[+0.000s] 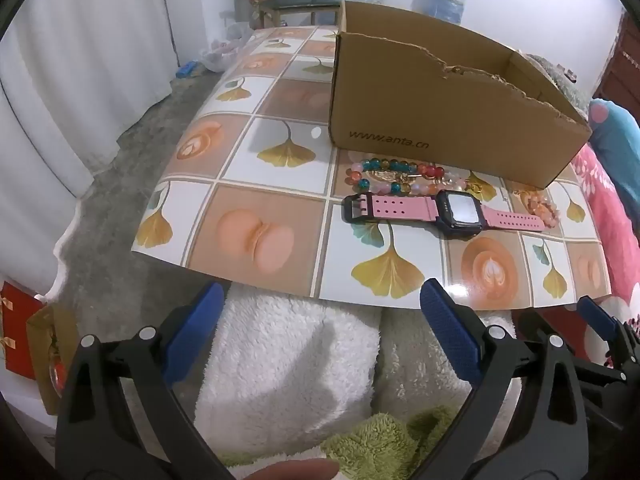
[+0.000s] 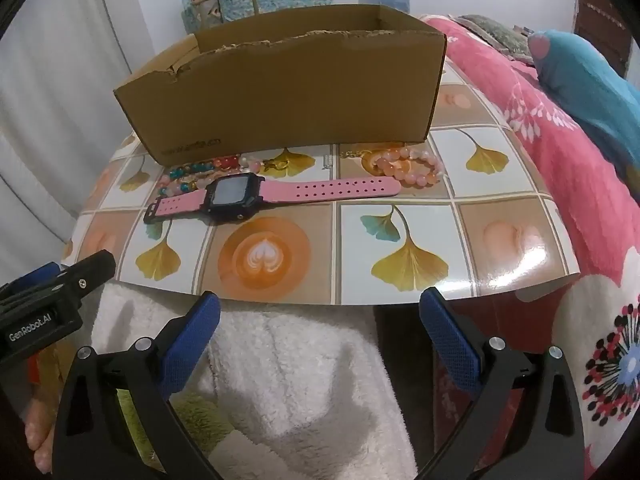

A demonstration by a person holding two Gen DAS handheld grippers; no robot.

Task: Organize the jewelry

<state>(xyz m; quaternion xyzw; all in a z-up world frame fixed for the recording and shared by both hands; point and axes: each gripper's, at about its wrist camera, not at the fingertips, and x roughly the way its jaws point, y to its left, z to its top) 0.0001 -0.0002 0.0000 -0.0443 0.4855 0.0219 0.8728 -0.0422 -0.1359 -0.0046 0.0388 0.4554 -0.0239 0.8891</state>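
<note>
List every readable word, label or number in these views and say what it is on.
"www.anta.cn": on the front wall of the cardboard box; blurred in the right view.
"GenRobot.AI": on the left tongs body, seen in the right view.
Watch screen: nothing readable.

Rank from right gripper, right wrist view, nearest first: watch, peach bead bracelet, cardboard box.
From the right gripper, open:
1. Watch, lying flat, left of centre.
2. Peach bead bracelet, behind the strap's right end.
3. Cardboard box, at the back.

Glossy mat [image 2: 520,256], matt cardboard box [image 2: 280,92], fluffy cloth [image 2: 304,380].
</note>
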